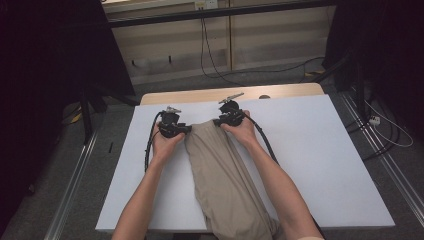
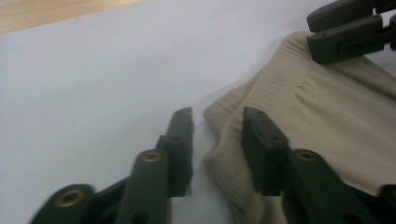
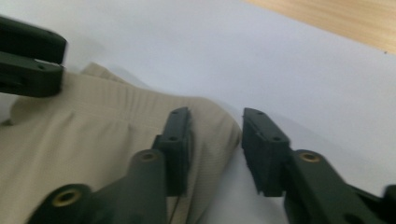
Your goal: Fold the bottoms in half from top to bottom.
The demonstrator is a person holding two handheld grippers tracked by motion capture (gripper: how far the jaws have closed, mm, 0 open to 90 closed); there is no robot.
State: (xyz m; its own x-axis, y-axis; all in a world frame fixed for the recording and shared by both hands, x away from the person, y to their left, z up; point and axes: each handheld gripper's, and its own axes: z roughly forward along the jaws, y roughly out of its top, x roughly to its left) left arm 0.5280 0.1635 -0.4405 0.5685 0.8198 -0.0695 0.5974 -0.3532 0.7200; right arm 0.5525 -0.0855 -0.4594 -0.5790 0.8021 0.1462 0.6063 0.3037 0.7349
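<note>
A long beige knit garment [image 1: 225,180] with a ribbed far hem lies lengthwise on the white table cover [image 1: 325,165], its near end hanging over the table's front edge. At that far hem, the left gripper [image 2: 217,122] and right gripper [image 3: 215,122] each straddle a corner, jaws parted and not clamped, both forearms stretched forward. Beyond lies a strip of bare wooden tabletop [image 1: 200,95].
</note>
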